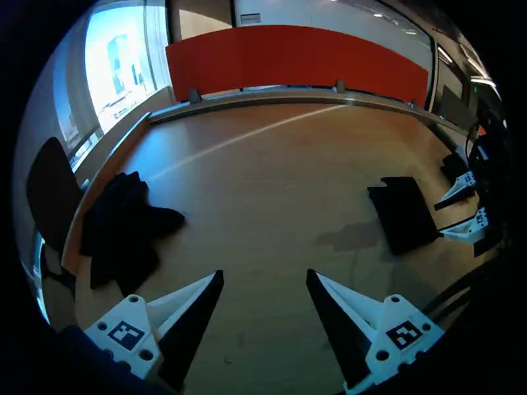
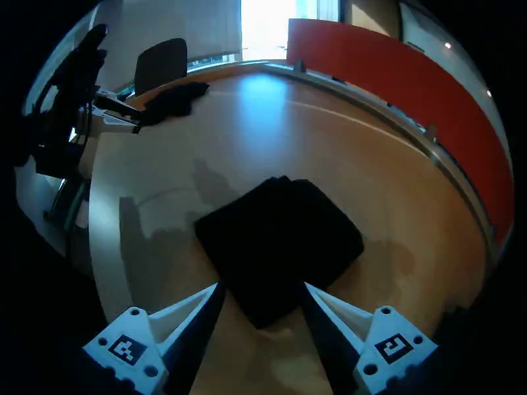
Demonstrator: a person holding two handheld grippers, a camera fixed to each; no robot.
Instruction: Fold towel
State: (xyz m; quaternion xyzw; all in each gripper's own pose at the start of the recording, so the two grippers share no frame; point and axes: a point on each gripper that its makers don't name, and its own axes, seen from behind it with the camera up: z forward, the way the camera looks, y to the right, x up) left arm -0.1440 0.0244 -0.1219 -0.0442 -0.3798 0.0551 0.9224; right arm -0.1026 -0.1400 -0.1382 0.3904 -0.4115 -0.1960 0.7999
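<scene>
Left gripper view: left gripper [image 1: 264, 273] hangs wide open, empty, over the surface [image 1: 263, 171]; a crumpled heap [image 1: 125, 220] lies well apart from the folded towel [image 1: 403, 214]. Right gripper view: right gripper [image 2: 263, 284] is spread, ungripping, with the folded towel's [image 2: 280, 247] near corner between its fingers. The fold seems finished; next, probably fetch the heap.

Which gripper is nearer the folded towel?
Right. The right gripper sits at the near edge of the folded towel. The left gripper is off across the table, nearer the crumpled towel.
</scene>
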